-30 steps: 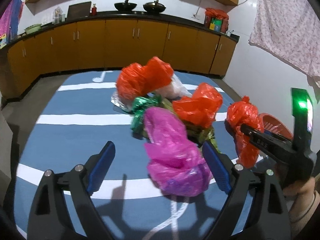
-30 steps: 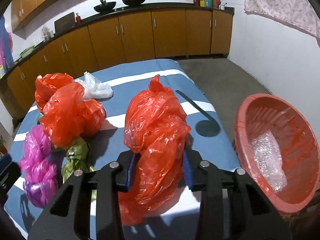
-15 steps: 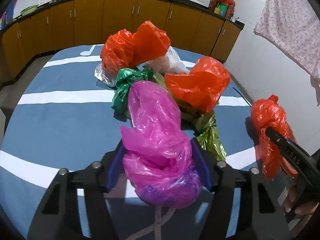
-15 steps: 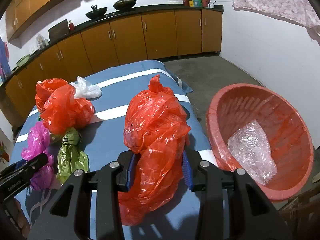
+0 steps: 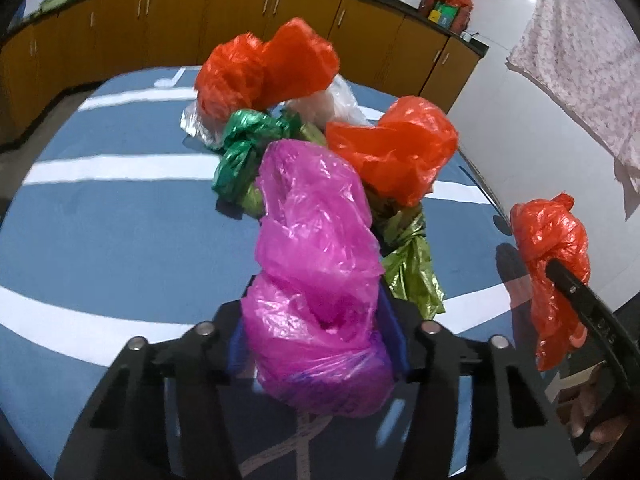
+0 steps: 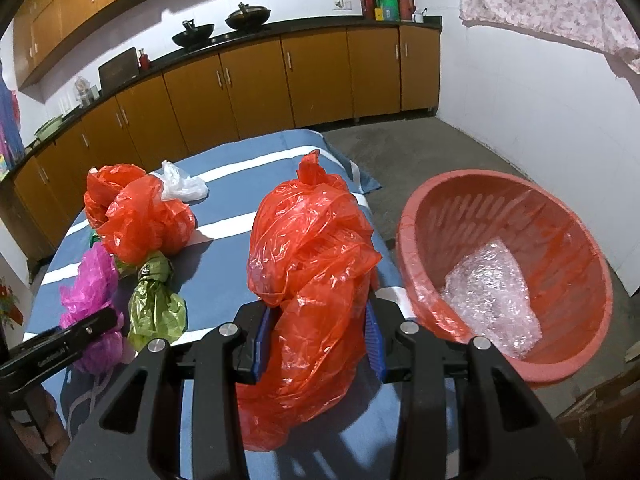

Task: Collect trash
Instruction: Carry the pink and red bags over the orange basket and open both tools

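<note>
My left gripper (image 5: 318, 344) is shut on a crumpled magenta plastic bag (image 5: 316, 264) and holds it over the blue striped table (image 5: 112, 232). My right gripper (image 6: 318, 344) is shut on a crumpled red plastic bag (image 6: 312, 256), held above the table's right edge beside a red plastic basket (image 6: 416, 240) that holds a piece of bubble wrap (image 6: 488, 292). The red bag also shows in the left wrist view (image 5: 552, 248). More bags lie in a pile on the table: two orange-red bags (image 5: 392, 148), a dark green one (image 5: 244, 148), an olive one (image 5: 412, 264) and a white one (image 5: 324, 104).
Brown kitchen cabinets (image 6: 256, 92) with a black counter run along the far wall. The basket stands off the table's right side, over a grey concrete floor (image 6: 432, 148). A white wall (image 6: 540, 112) with a hanging floral cloth (image 6: 552, 4) is at the right.
My left gripper moved forward onto the magenta bag, closed on it and lifted it. My right gripper carried the red bag to the right, closer to the basket.
</note>
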Tool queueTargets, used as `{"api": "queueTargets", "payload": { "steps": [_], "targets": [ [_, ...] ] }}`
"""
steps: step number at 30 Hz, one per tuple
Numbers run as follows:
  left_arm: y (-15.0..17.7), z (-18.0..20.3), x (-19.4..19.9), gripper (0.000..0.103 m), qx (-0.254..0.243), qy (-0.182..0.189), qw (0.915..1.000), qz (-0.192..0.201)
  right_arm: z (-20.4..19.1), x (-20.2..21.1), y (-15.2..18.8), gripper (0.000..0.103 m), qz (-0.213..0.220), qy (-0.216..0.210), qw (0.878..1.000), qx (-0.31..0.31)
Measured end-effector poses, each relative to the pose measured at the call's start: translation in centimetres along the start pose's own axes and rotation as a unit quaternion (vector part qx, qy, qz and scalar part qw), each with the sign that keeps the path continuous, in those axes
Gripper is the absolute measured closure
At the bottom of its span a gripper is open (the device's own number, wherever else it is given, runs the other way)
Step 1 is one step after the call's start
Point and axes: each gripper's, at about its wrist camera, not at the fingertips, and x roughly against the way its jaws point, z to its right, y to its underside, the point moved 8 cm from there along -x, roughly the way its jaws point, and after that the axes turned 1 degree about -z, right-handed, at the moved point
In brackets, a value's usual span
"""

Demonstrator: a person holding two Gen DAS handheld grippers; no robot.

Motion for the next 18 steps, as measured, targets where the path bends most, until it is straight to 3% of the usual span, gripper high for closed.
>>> {"api": "queueTargets", "payload": {
  "steps": [11, 18],
  "targets": [
    [-0.8, -0.2, 4.1, 0.054, -0.023, -0.020, 0.9984, 0.047, 0.8, 2.8, -0.6, 0.064, 0.026, 0.001, 1.000, -0.007],
    [-1.9, 1.9, 7.2, 0.054, -0.040, -0.006, 0.9960, 0.079, 1.8, 5.4, -0.6, 0.064, 0.052, 0.011, 0.998, -0.013]
  ]
}}
